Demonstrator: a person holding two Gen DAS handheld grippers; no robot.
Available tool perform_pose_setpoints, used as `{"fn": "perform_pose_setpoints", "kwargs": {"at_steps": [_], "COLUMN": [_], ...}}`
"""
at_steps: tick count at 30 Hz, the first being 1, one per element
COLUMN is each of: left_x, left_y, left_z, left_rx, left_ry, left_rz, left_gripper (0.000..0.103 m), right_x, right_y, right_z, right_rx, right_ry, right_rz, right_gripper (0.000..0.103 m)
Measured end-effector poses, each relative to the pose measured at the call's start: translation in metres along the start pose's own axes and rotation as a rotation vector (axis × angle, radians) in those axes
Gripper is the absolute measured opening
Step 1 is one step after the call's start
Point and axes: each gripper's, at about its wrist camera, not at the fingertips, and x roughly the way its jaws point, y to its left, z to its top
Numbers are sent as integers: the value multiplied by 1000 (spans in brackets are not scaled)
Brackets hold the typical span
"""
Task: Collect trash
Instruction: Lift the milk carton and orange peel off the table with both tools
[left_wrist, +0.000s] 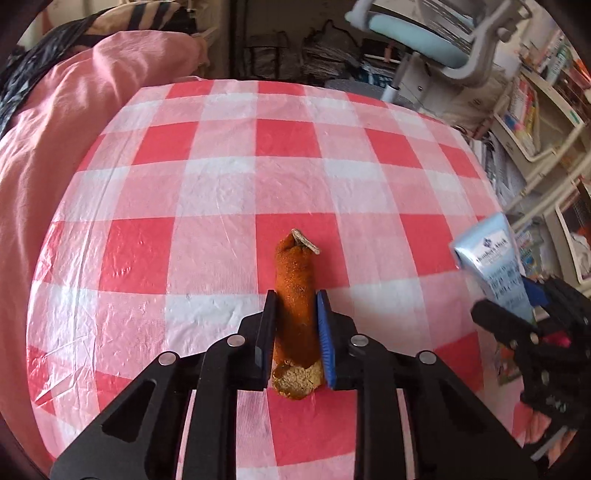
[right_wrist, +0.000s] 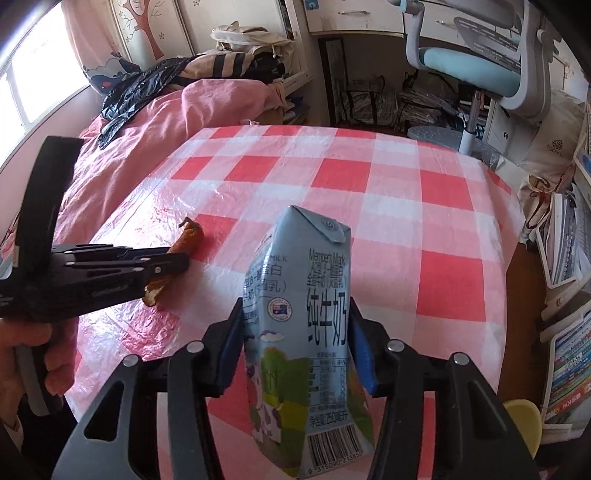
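Left wrist view: left gripper (left_wrist: 295, 295) points down at the bench (left_wrist: 221, 184), which is covered in a red-and-white checked plastic sheet. Its two pads sit tight against either side of an orange-brown dried peel (left_wrist: 295, 306), a long curled strip lying on the cloth, pinching it about mid-length. The far tip of the peel pokes out past the fingertips, with a small pale flake there; the near end shows a pale rough inner side between the finger bases. Right edge of this view: right gripper (left_wrist: 524, 302) in part, carrying a pale blue milk carton (left_wrist: 495, 269) over the bench edge. Pink bedding (left_wrist: 55, 147) lies left of the bench, office chair (left_wrist: 424, 48) at the back. Right wrist view: right gripper (right_wrist: 295, 310) is clamped on the milk carton (right_wrist: 299, 325), one pad on each side wall, the carton standing roughly upright between them with its folded top away from the camera and barcode near the bottom. Whether the carton base touches the bench is hard to tell, since the gripper hides it. Left side of this view: left gripper (right_wrist: 173, 264) seen side-on, held by a hand (right_wrist: 37, 350), fingertips down at the peel (right_wrist: 188, 236) on the cloth. Books stacked on shelves (right_wrist: 569, 354) at the right edge.
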Motion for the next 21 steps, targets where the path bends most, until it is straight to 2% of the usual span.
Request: {"fn": "perform_pose_setpoints", "kwargs": {"at_steps": [2, 5, 8, 9, 11, 12, 15, 21], "left_x": [-3, -8, -13, -14, -15, -15, -19, -47], "left_y": [1, 4, 2, 1, 1, 0, -5, -14], "left_z": [-7, -17, -23, -24, -24, -25, -24, -20], "left_rx": [44, 77, 110, 118, 124, 125, 154, 185], "left_ry": [11, 17, 6, -4, -5, -3, -27, -131], "left_rz": [-25, -25, 29, 51, 55, 45, 59, 97], "left_gripper": [20, 22, 35, 37, 34, 22, 19, 19], "right_x": [-3, -1, 3, 4, 8, 9, 8, -2], "right_y": [-1, 2, 8, 10, 11, 12, 12, 16], "right_z": [-1, -4, -8, -8, -7, -7, -5, 1], "right_rx": [2, -16, -61, -77, -91, -98, -98, -90], "right_ry": [4, 32, 48, 53, 61, 63, 44, -29], "right_rz": [0, -6, -45, -61, -74, -74, -66, -38], "right_gripper": [51, 51, 51, 51, 51, 51, 50, 50]}}
